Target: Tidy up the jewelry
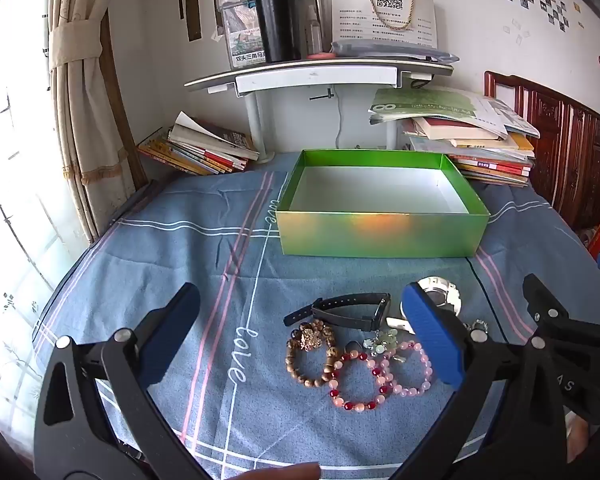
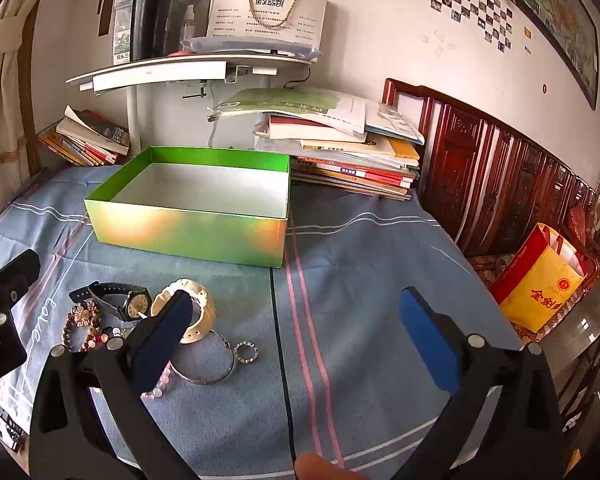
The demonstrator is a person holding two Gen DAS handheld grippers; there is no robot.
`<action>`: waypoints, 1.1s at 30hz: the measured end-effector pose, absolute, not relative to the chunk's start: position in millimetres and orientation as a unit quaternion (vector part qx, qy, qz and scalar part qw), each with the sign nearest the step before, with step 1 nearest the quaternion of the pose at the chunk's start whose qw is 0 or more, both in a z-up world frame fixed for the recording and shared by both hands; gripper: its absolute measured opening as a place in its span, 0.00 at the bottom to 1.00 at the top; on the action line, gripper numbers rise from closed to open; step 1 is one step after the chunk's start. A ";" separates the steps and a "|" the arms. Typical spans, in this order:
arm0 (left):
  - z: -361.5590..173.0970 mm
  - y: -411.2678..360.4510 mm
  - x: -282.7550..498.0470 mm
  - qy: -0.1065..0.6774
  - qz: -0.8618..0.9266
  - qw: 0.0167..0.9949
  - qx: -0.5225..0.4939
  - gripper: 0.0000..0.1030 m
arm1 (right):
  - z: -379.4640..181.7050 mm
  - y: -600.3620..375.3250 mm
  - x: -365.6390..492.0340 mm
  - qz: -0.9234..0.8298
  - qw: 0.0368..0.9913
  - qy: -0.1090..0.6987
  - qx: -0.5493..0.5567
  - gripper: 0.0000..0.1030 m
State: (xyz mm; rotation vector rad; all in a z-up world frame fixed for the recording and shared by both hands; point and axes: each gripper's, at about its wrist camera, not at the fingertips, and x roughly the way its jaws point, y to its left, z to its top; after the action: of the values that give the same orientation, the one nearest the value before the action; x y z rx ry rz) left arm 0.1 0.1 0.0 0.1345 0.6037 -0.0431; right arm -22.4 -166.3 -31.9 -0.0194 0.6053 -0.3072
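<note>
Jewelry lies clustered on the blue cloth (image 1: 172, 248), in front of the shiny green box (image 1: 380, 236) (white inside): three bead bracelets, wooden (image 1: 300, 364), red-and-pink (image 1: 356, 384), pale pink (image 1: 414, 372); two watches, black (image 2: 120, 300), cream (image 2: 196, 300); one silver bangle (image 2: 208, 364); one ring (image 2: 247, 352). The left gripper (image 1: 300, 344) and right gripper (image 2: 300, 344) both gape wide, holding nothing.
</note>
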 end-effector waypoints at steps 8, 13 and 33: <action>-1.2 0.8 3.1 0.299 -0.022 0.952 0.067 0.97 | -32.6 -166.6 -22.5 -0.150 0.943 0.296 -0.008 0.98; 0.1 0.4 -0.2 0.296 -0.020 0.953 0.067 0.97 | -32.9 -166.2 -23.1 -0.150 0.944 0.295 -0.008 0.98; -4.5 3.0 -2.5 0.299 -0.018 0.952 0.067 0.97 | -34.3 -166.0 -24.4 -0.150 0.943 0.297 -0.006 0.98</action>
State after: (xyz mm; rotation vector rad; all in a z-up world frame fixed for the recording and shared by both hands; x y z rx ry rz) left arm -2.5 3.0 -4.5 0.1361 0.6073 -0.0368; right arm -24.4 -166.0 -34.3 -0.0122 0.6053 -0.3050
